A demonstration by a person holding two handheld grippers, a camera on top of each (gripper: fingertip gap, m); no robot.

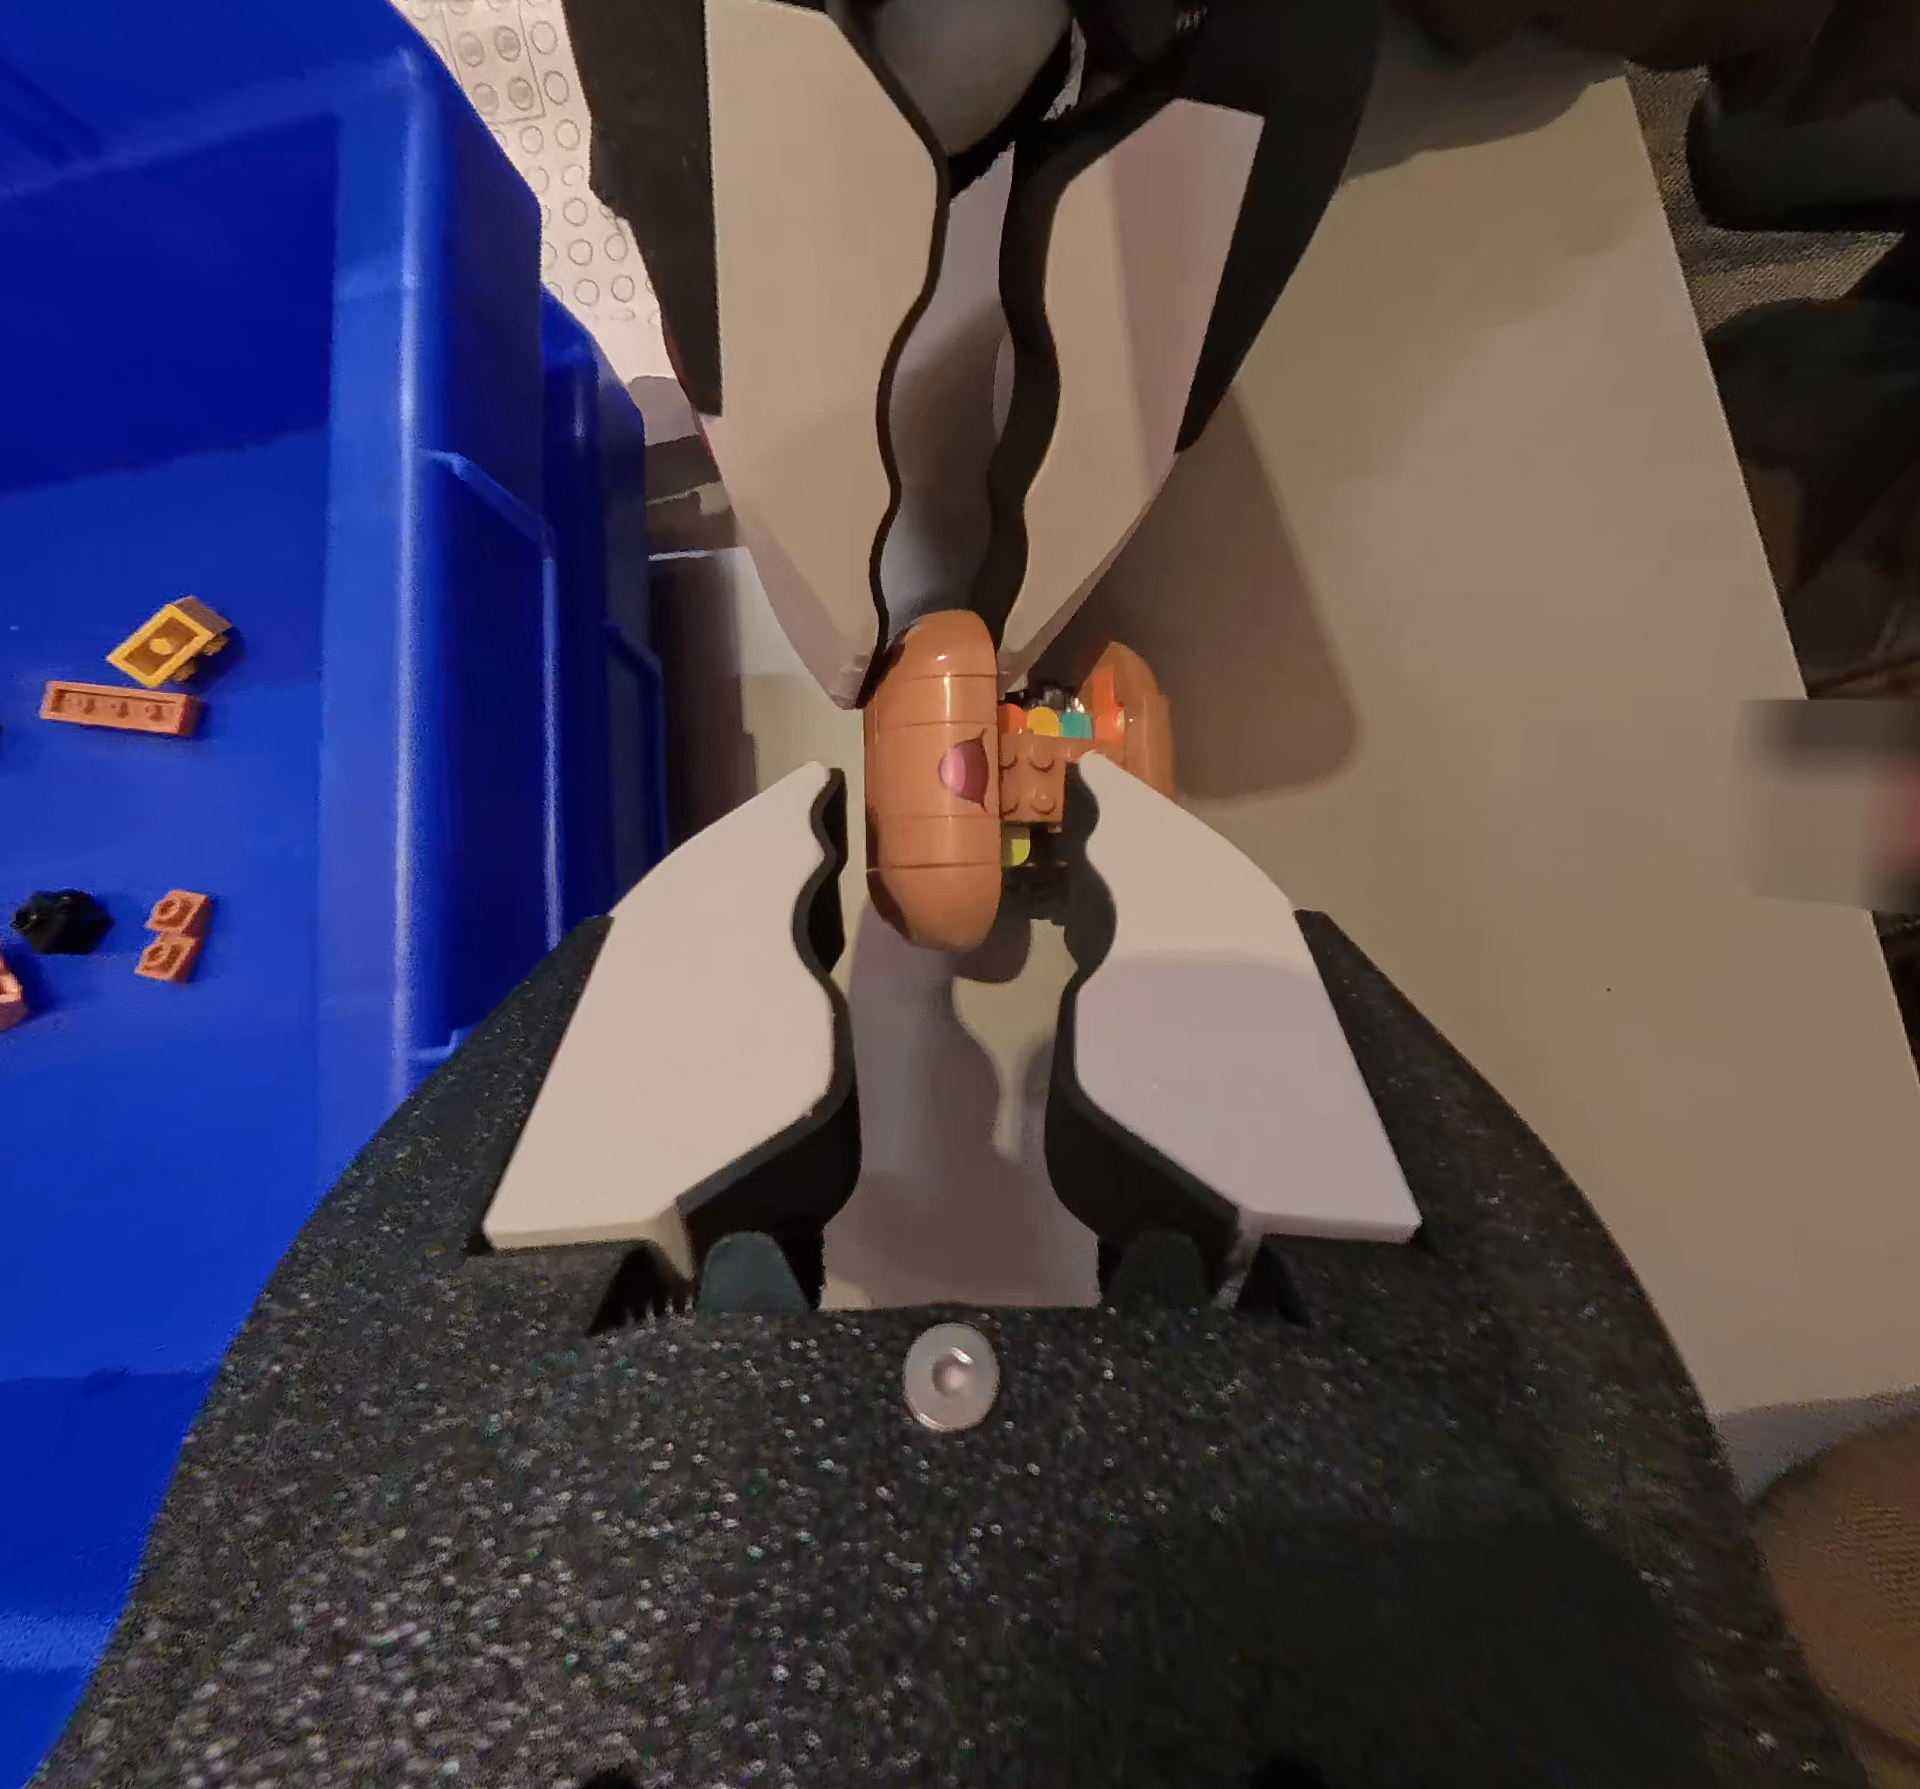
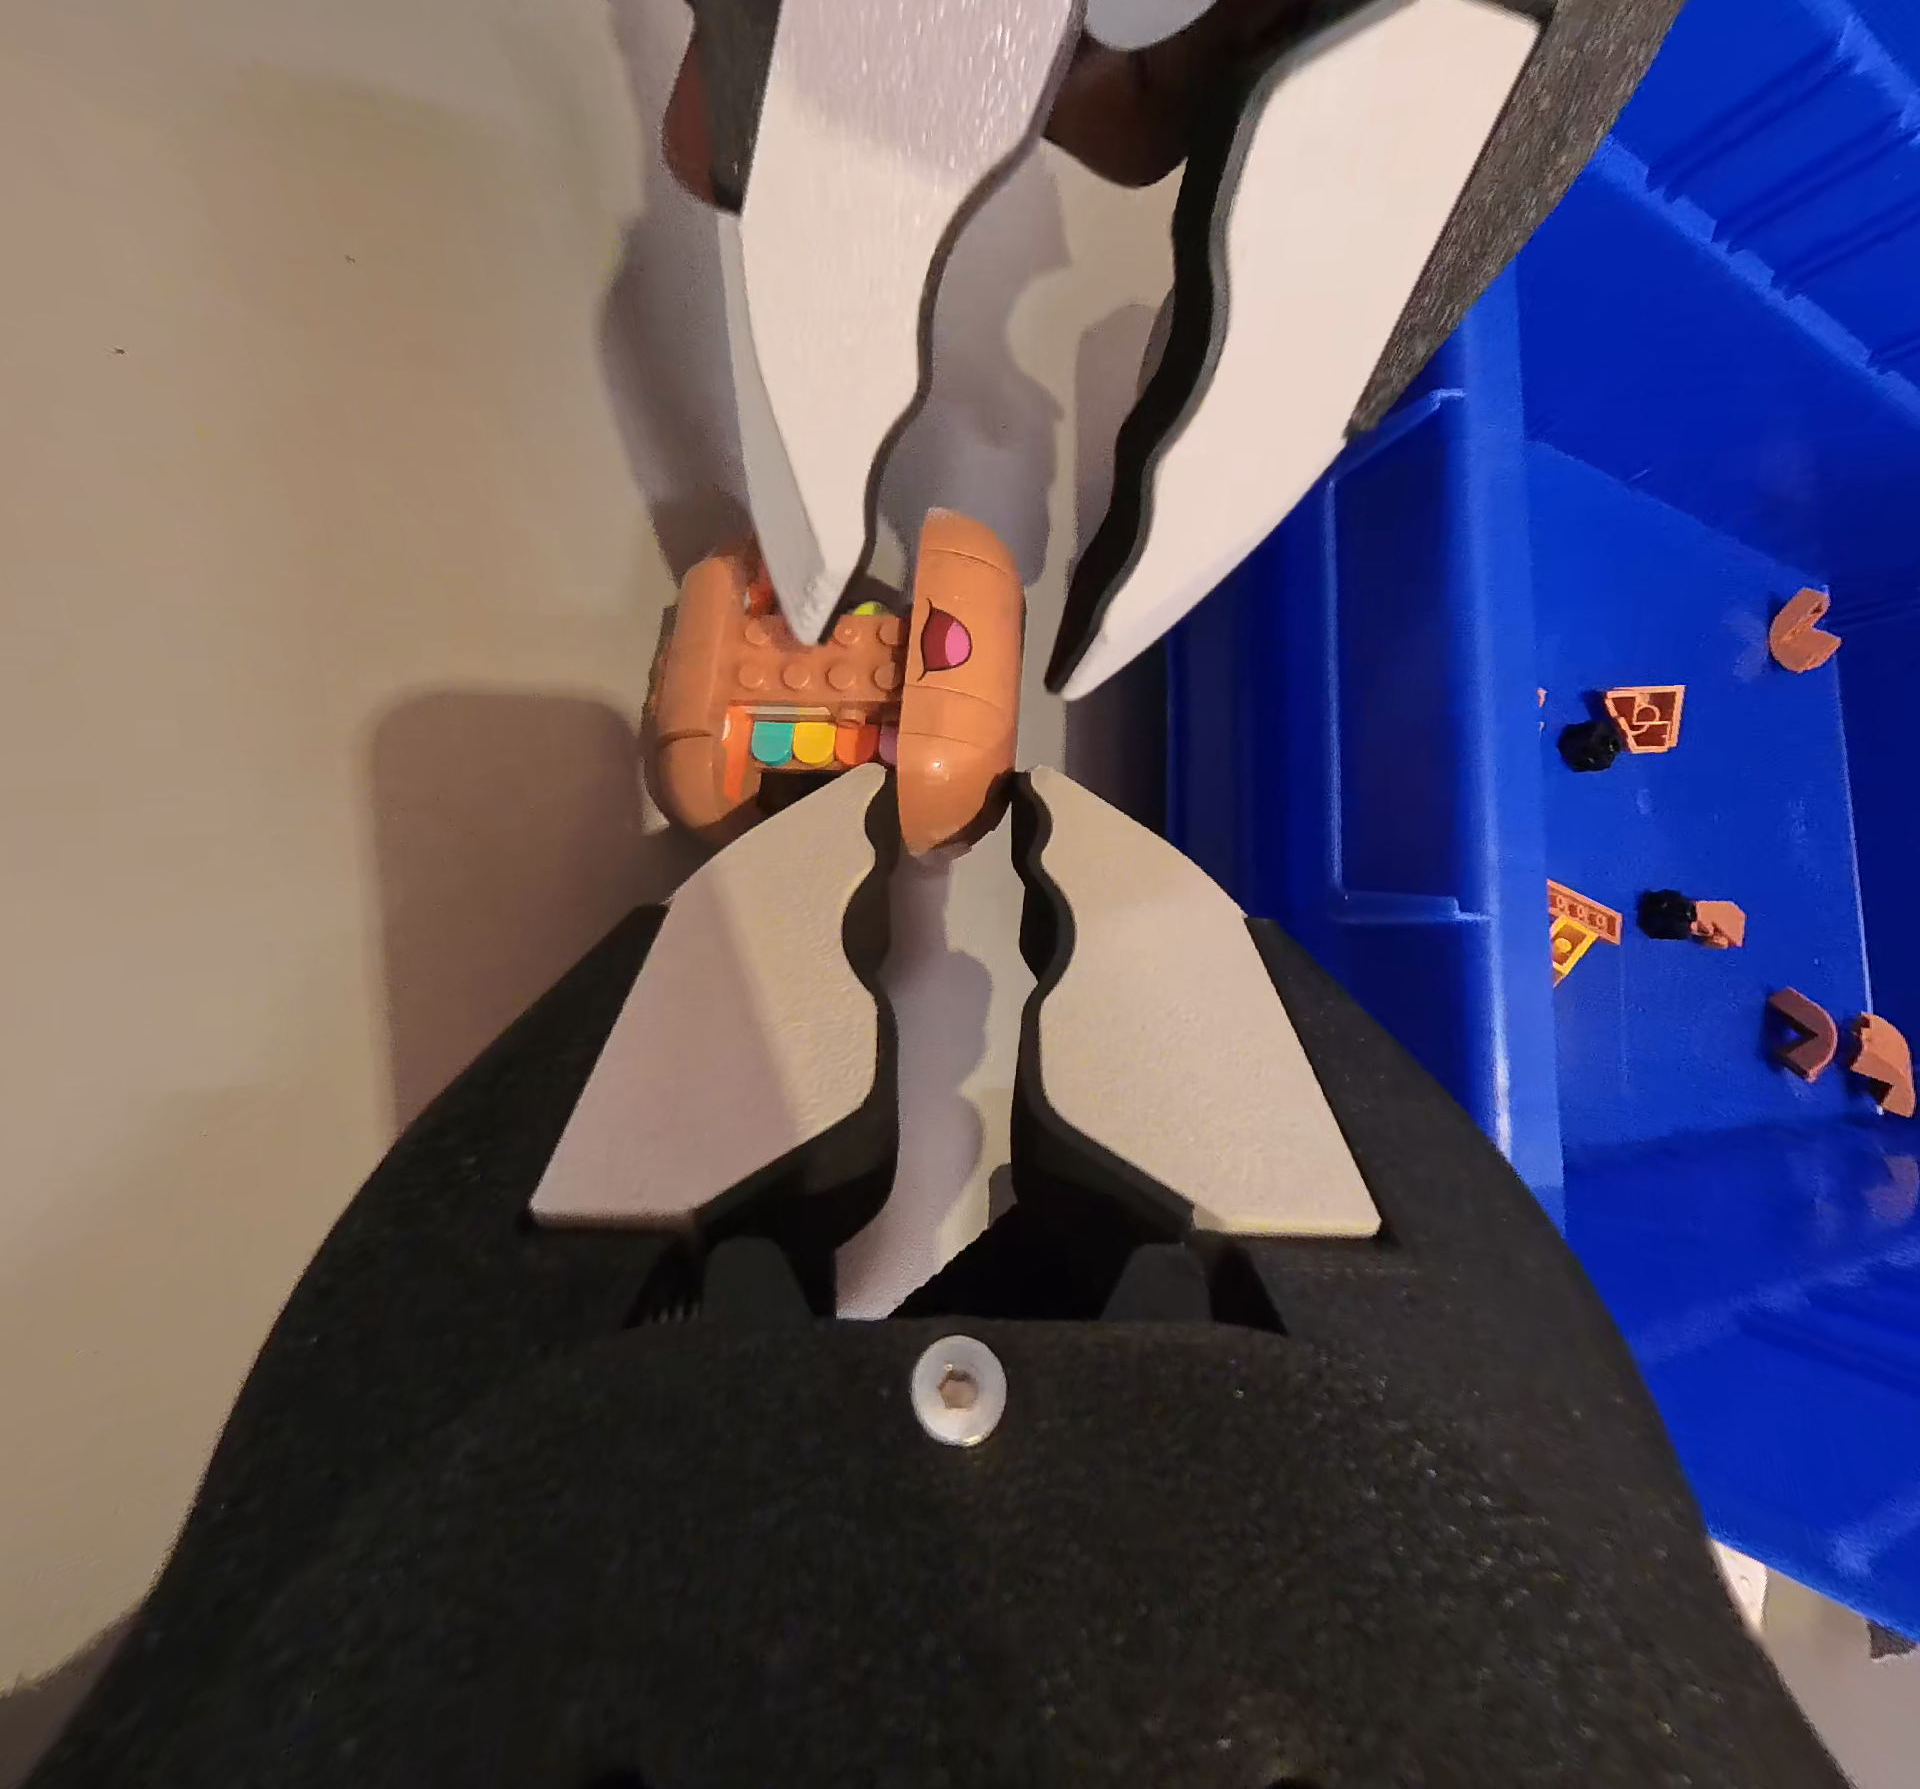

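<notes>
Standing on edge over the white table (image 1: 1507, 804), well in from the edge seen at the right of the left wrist view and just beside the wall of the blue bin (image 1: 312, 389): a tan brick model (image 2: 800, 690), with two rounded ends, a studded plate between them and a row of coloured tiles under it. Cannot tell whether resting on the table or lifted just clear.

Right tool (image 2: 951, 781): fingers closed in on the rim of the rounded end piece (image 1: 925, 783), the one with the printed mouth, nearest the bin. Pinched from both faces, tips touching.

Left tool (image 1: 961, 794): coming in from the opposite side, fingers spread and not clamped. One fingertip down on the studded plate, the other just beside the outer face of the rounded end piece, so astride that piece without squeezing it.

Inside the bin, on its floor: loose bricks (image 1: 120, 709), tan, yellow and black, well apart from one another. Behind the bin: a printed sheet (image 1: 509, 56).
</notes>
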